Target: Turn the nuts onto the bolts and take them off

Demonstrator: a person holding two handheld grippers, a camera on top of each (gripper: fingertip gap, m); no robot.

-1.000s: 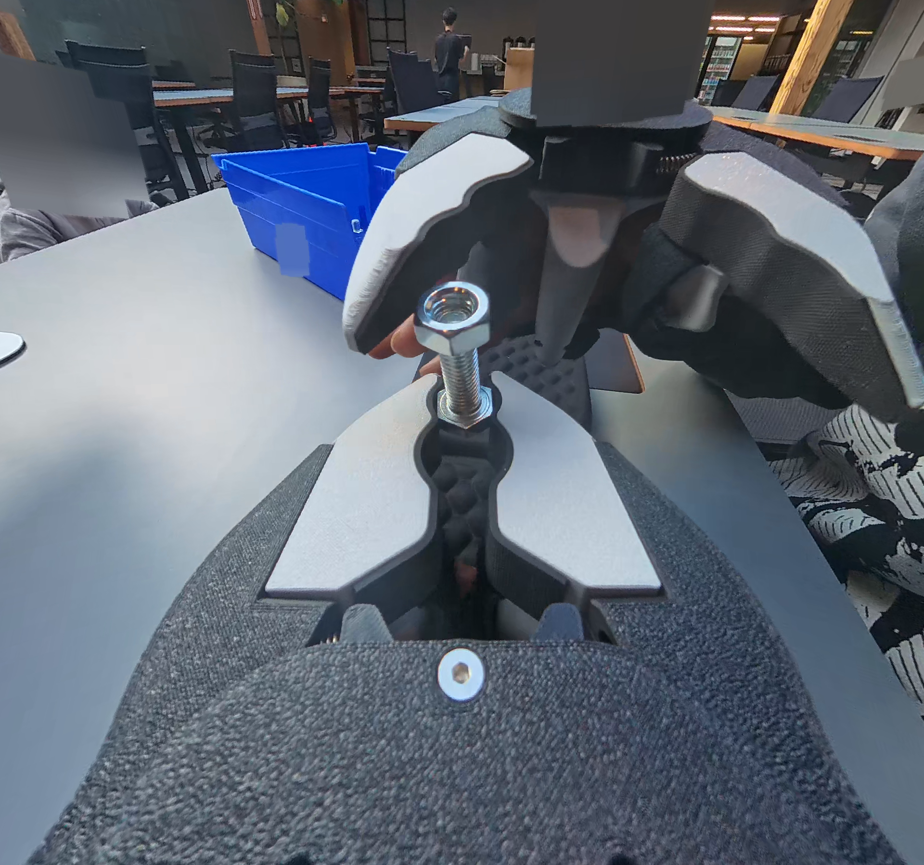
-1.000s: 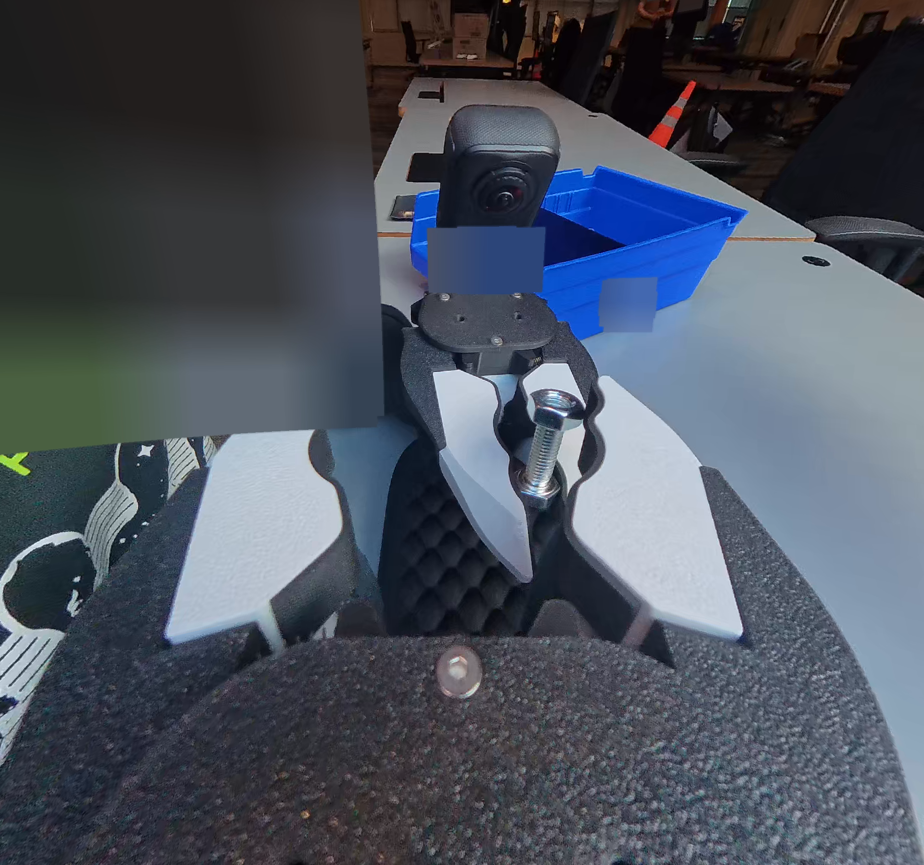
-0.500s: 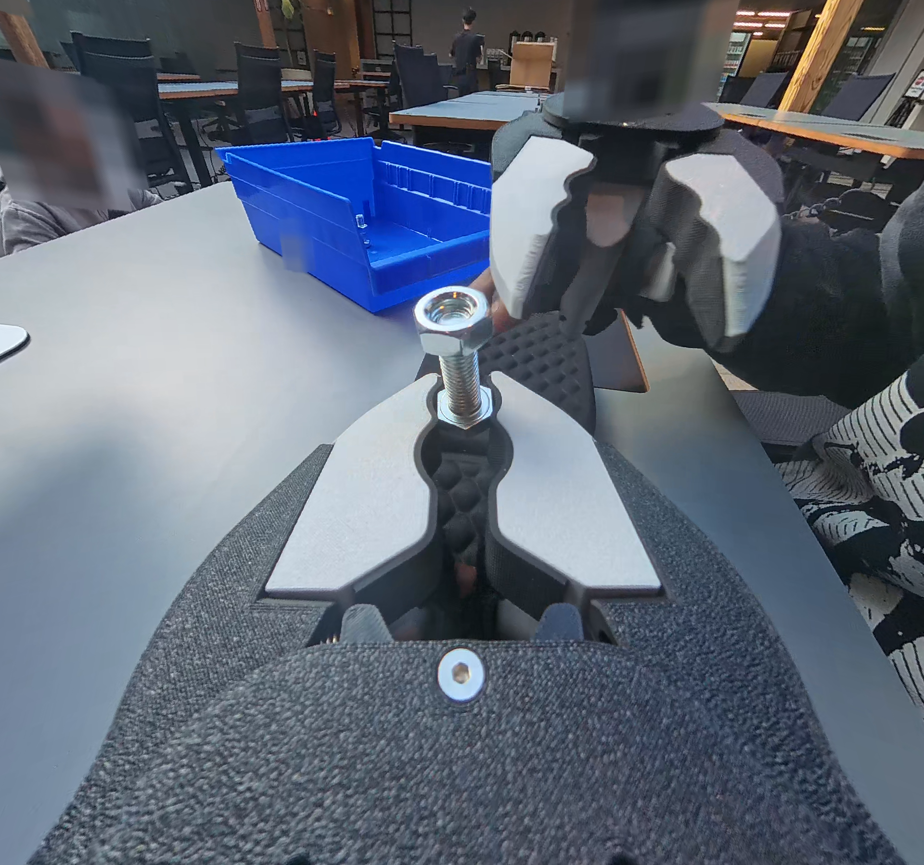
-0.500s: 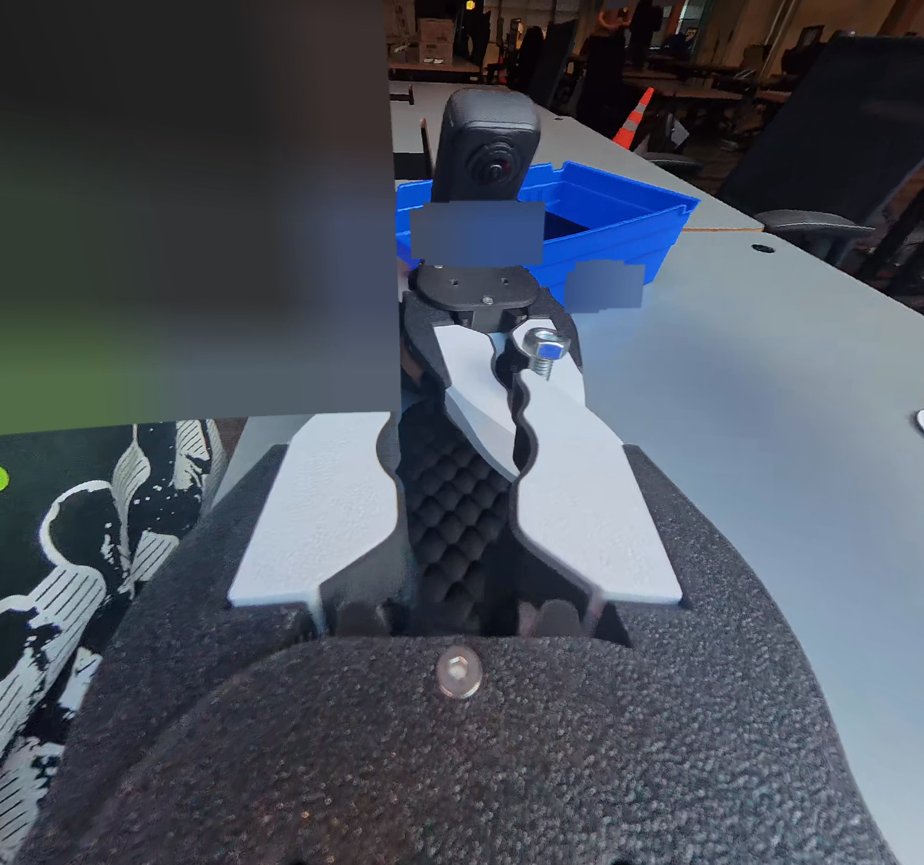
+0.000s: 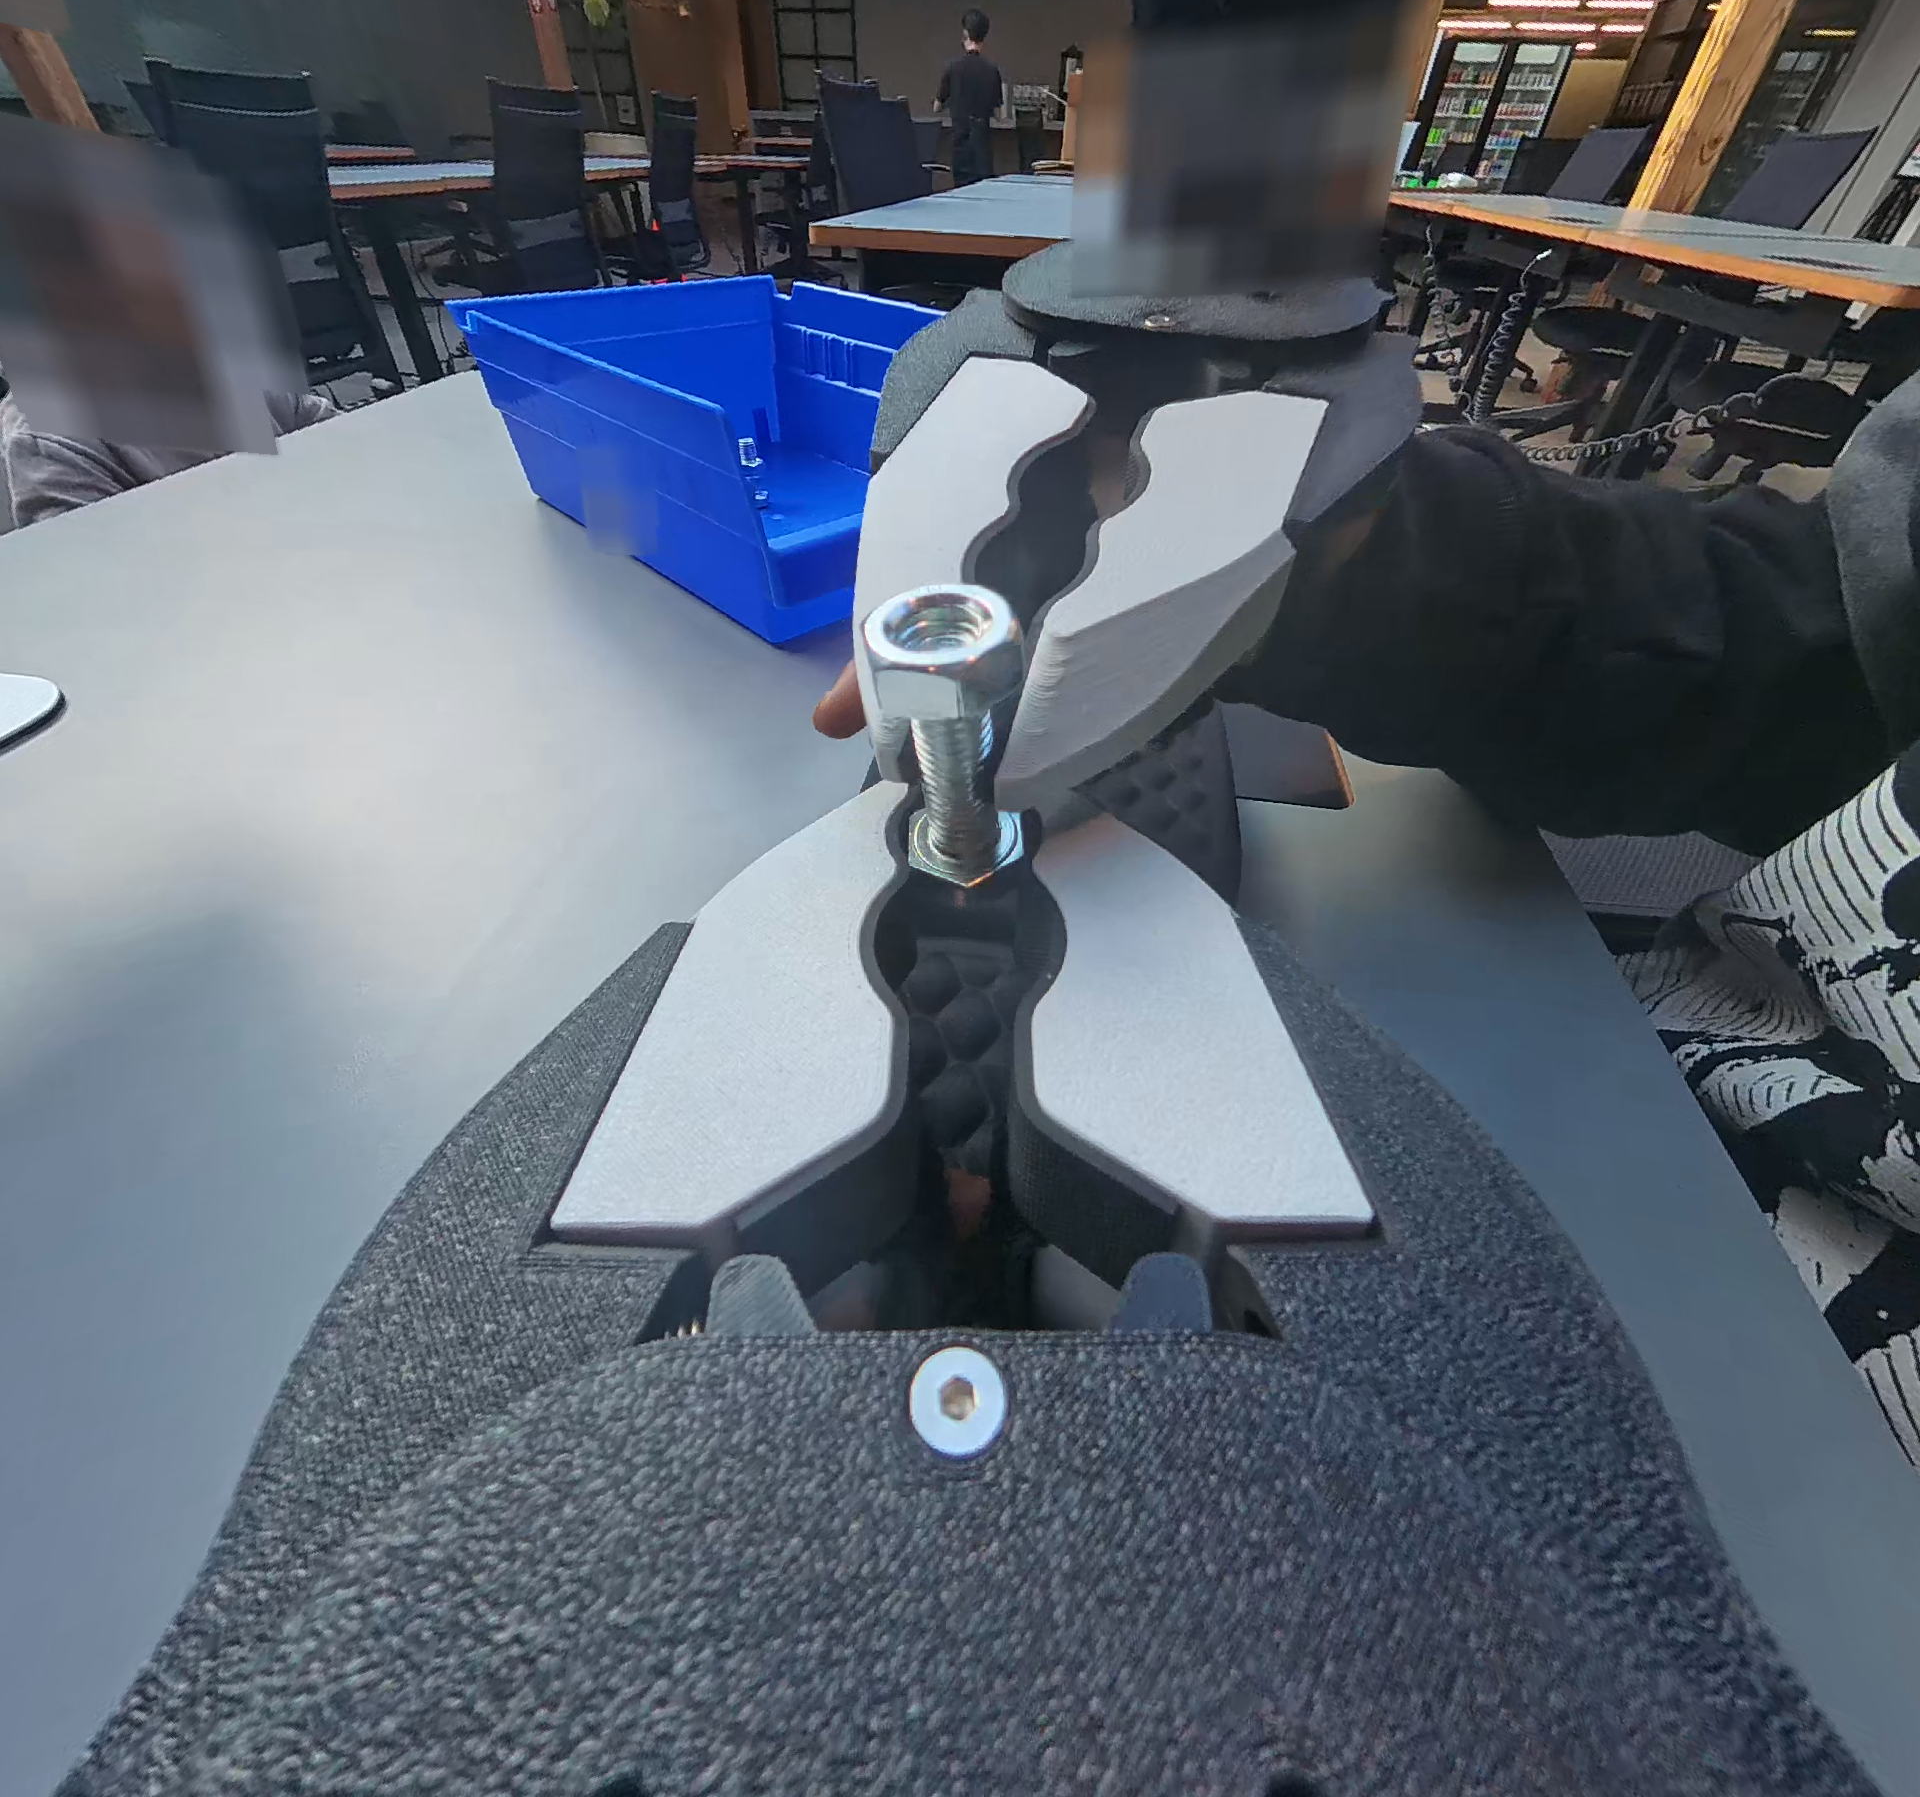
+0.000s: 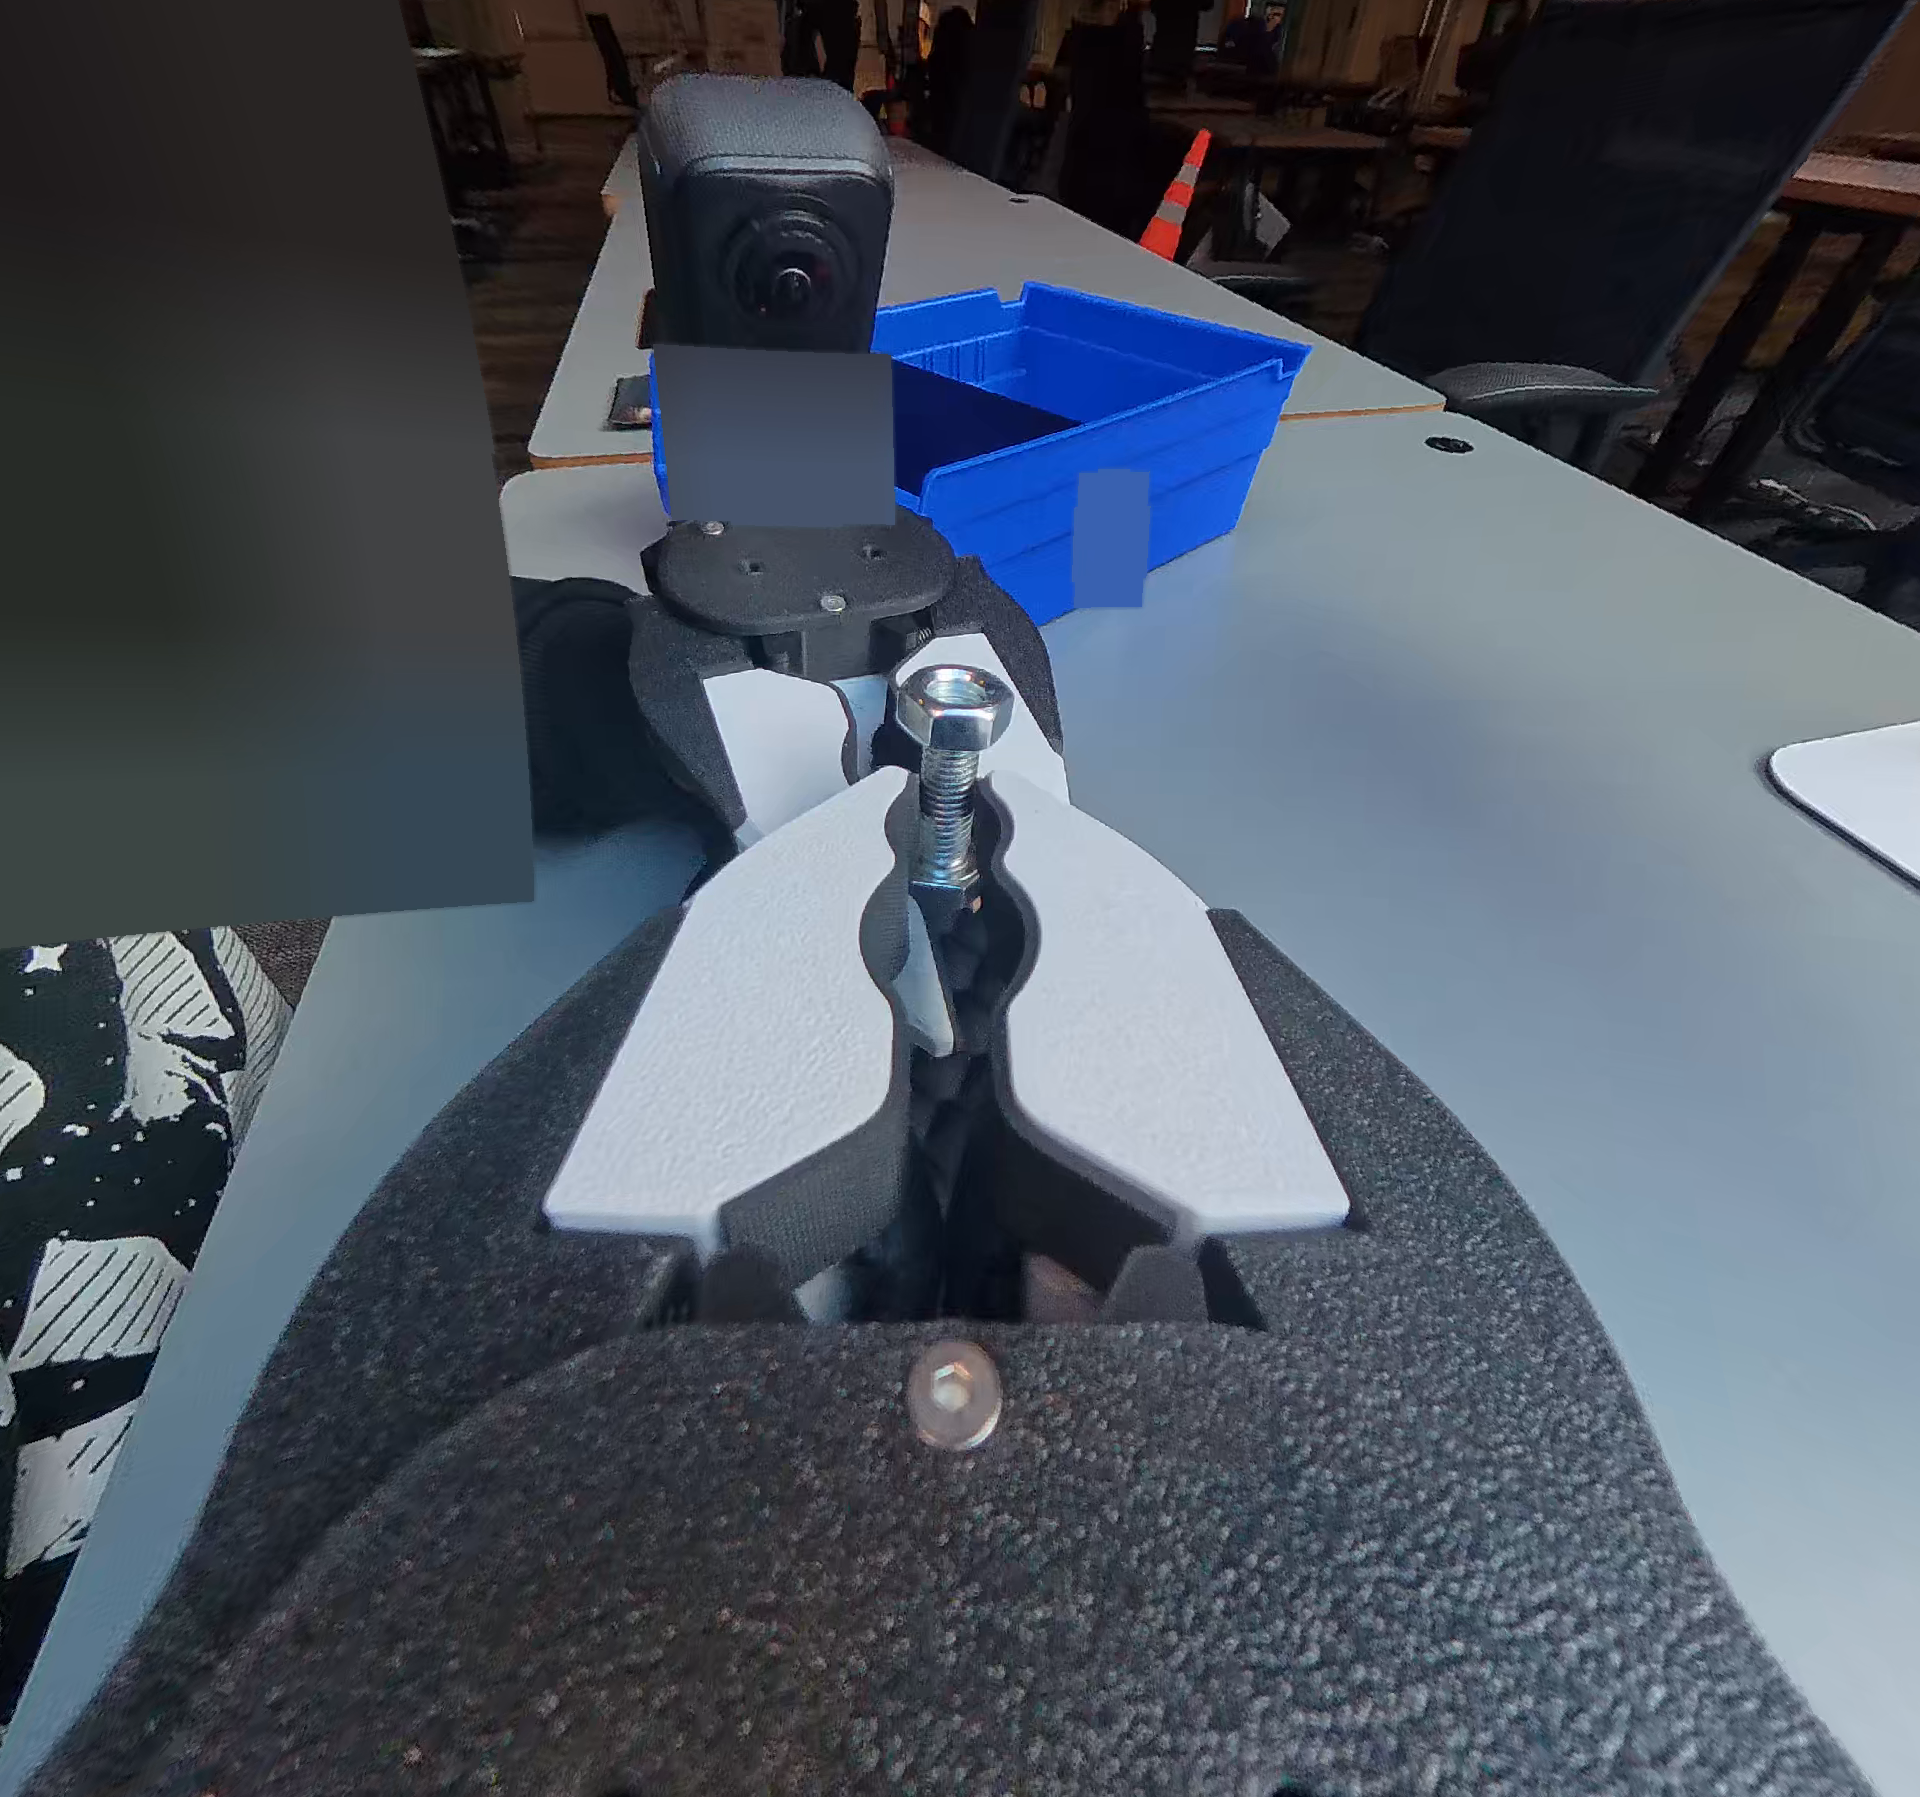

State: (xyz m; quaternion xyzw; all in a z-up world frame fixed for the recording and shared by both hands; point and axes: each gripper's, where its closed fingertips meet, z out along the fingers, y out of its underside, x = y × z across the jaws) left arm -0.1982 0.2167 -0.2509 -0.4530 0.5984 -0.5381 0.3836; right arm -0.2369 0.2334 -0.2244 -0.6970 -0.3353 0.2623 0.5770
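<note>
Nut (image 5: 940, 651) is sitting at the bolt (image 5: 951, 797) tip, seemingly barely threaded. The left gripper (image 5: 961, 874) is pinching the bolt's head and the right gripper (image 6: 945, 797) is clasping its thread.

A big blue plastic box (image 5: 665, 459) sits on the smooth grey table (image 5: 312, 708). Black chairs (image 5: 239, 178) stand far behind. An orange cone (image 6: 1179, 194) stands on the floor.

Dim hall behind, lit by warm strip lights far right in left wrist view. Soft daylight sheen across grey surface (image 5: 364, 708), broad soft shadow near left edge. Bright glints on nut (image 5: 940, 651) and bolt (image 6: 948, 812). Strong wide-angle bending at edges. Foreground sharp; background soft, darker in right wrist view.
</note>
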